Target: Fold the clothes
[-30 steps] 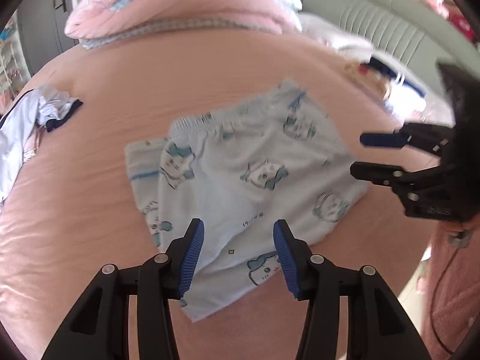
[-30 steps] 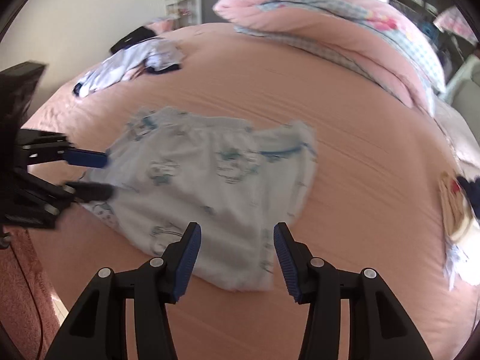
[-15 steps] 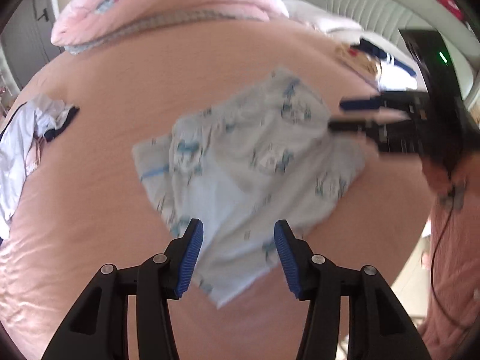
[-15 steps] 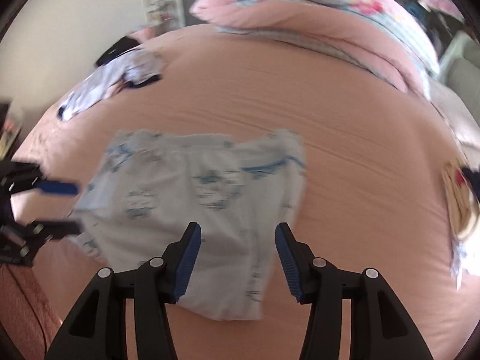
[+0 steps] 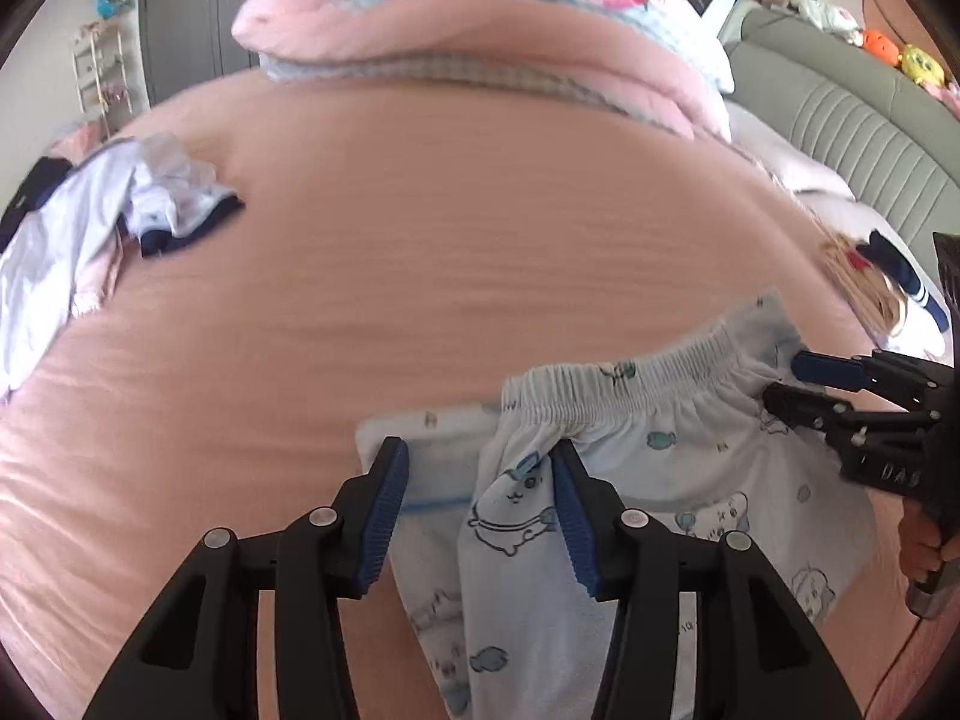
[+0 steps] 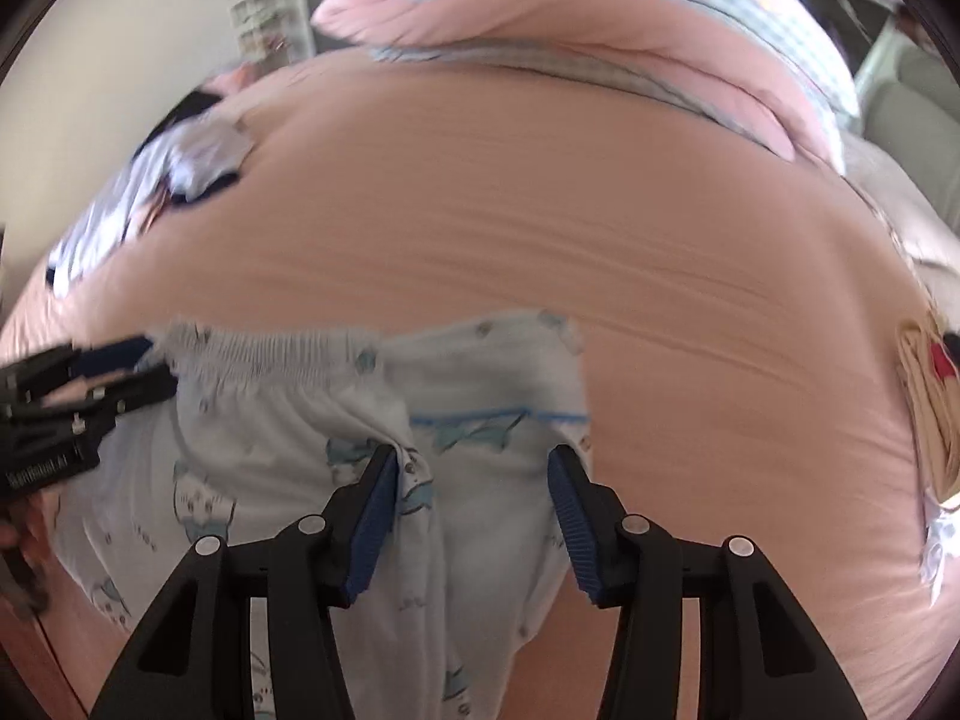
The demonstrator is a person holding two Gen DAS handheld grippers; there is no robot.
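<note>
Fabric: pale blue cotton-looking shorts point(image 5: 660, 480) with little cartoon animal prints, lying on a peach-pink bed sheet point(image 5: 420, 276) near the front edge of the bed.

Left tongs: the left gripper point(image 5: 480, 504) has its jaws spread wide, blue ribbed pads on both sides. The cloth sits in the gap between them and one pad looks like it's touching a fold just under the waistband, but nothing is pinched.

Right tongs: the right gripper point(image 6: 471, 516) is the same deal, jaws wide apart, hovering over the light blue panel with the darker blue line. Its left pad is right against a crease in the fabric, no grip on it.

Only in the left view: the right gripper point(image 5: 840, 396) comes in from the side with its tips at the end of the gathered waistband point(image 5: 630, 384), and a bit of the person's hand point(image 5: 924, 552) shows behind it. Also a grey padded headboard point(image 5: 852, 120) with soft toys on top.

Only in the right view: the left gripper point(image 6: 90, 384) pokes in from the left at the other end of the waistband, quite blurred.

Both views: a folded pink quilt point(image 5: 480, 18) at the far end of the bed, and a heap of white and navy clothes point(image 5: 108, 210) well off to the left.

Look of the shorts: elastic waistband bunched and facing away from the cameras, fabric rumpled, one part overlapping a flatter layer beneath.
</note>
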